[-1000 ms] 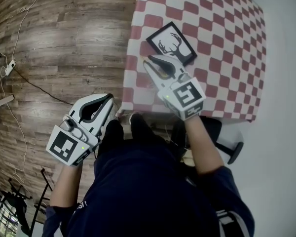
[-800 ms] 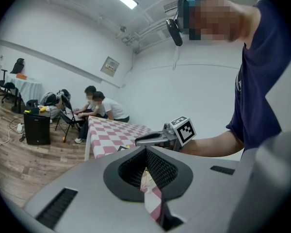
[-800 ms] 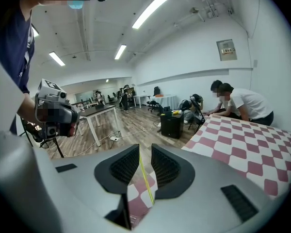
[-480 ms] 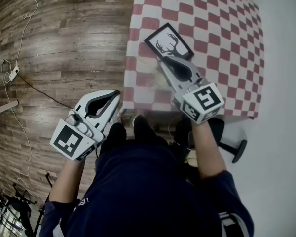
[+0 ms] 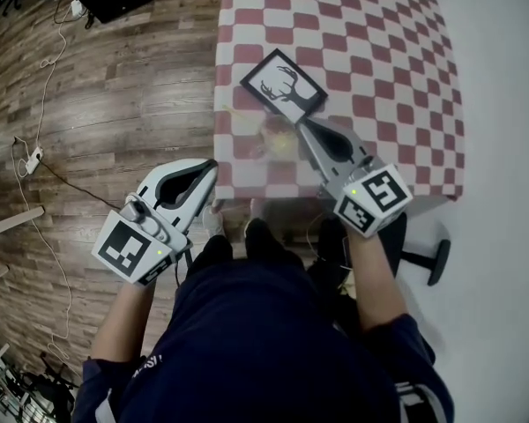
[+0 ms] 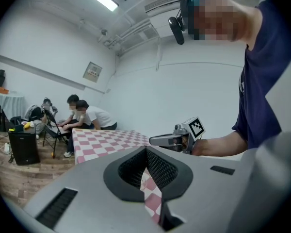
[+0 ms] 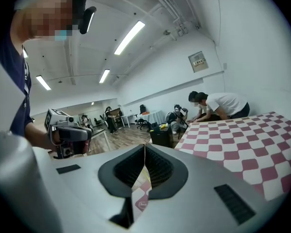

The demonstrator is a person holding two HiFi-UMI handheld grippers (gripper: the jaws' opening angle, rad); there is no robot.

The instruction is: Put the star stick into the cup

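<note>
— Jaws?
— Pressed together, empty: left gripper [image 5: 213, 166] beside the checkered table [image 5: 379, 51], right gripper [image 5: 301, 127] over it.
— Star stick [image 5: 283, 141]?
— Yellow blur, just beside right tips, near deer picture [image 5: 283, 84].

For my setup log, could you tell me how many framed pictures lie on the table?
1: the deer picture lies on the checkered table, just beyond the right gripper. More could sit past the head view's top edge.
</note>
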